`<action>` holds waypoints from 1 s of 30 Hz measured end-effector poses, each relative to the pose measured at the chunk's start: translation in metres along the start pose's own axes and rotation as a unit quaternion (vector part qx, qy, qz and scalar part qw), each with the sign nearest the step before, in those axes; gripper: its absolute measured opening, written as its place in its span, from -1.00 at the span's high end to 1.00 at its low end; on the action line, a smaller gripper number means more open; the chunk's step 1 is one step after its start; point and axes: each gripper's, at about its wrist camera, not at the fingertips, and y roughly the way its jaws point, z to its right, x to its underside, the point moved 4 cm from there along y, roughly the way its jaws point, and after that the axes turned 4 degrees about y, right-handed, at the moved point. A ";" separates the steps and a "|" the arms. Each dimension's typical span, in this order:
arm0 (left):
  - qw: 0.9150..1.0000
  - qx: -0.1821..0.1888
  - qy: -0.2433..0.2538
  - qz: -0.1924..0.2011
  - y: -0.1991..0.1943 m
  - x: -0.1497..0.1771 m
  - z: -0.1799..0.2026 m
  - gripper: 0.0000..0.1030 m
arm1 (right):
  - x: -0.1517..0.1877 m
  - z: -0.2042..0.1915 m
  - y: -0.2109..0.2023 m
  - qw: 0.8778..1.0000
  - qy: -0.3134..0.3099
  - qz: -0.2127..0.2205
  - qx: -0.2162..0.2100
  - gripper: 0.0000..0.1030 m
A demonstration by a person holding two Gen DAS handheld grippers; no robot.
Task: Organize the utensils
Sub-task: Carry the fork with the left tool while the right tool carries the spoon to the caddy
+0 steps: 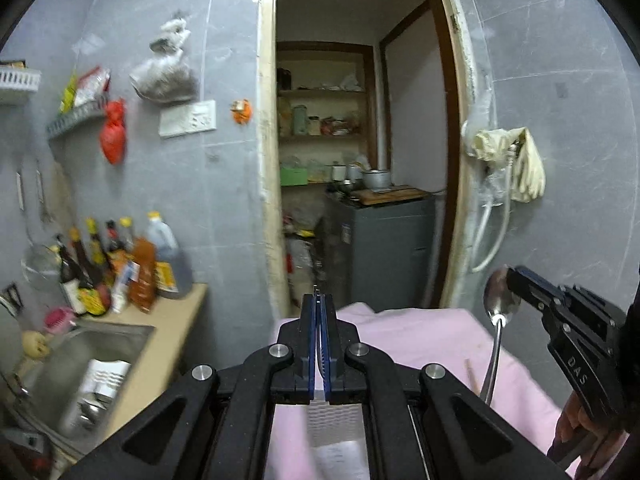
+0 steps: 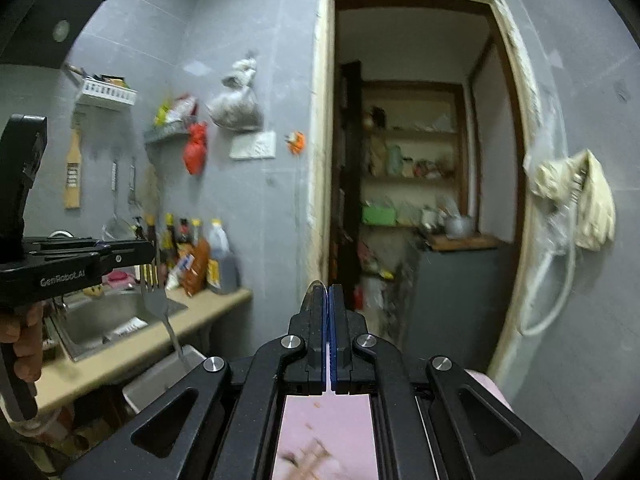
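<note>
In the left wrist view my left gripper (image 1: pixel 318 300) is shut, with a thin metal edge showing between its blue pads. The right wrist view shows that this is a fork (image 2: pixel 155 300), held by the tines in the left gripper (image 2: pixel 148 254), with its handle hanging down. My right gripper (image 2: pixel 326 292) is shut on a spoon whose rim peeks out at the tips. In the left wrist view the spoon (image 1: pixel 500 302) hangs handle-down from the right gripper (image 1: pixel 510 278). Both grippers are raised above a pink cloth-covered table (image 1: pixel 420 332).
A steel sink (image 1: pixel 132 330) in a beige counter lies to the left, with sauce bottles (image 1: pixel 120 264) behind it. A wooden stick (image 1: pixel 472 376) lies on the pink cloth. An open doorway (image 1: pixel 360 160) leads to a pantry. Gloves (image 1: pixel 520 160) hang on the right wall. A grey bin (image 2: pixel 160 376) stands under the counter.
</note>
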 end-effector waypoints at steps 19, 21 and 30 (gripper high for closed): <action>0.999 0.028 0.028 -0.021 0.025 0.080 -0.004 0.94 | 0.089 -0.067 0.059 0.992 -0.045 -0.078 -0.087 0.97; 0.999 0.041 0.013 -0.029 0.026 0.083 -0.004 0.94 | 0.097 -0.062 0.059 0.990 -0.030 -0.093 -0.100 0.96; 0.991 0.090 -0.062 -0.072 0.034 0.098 -0.010 0.91 | 0.111 -0.043 0.059 0.984 0.023 -0.126 -0.128 0.94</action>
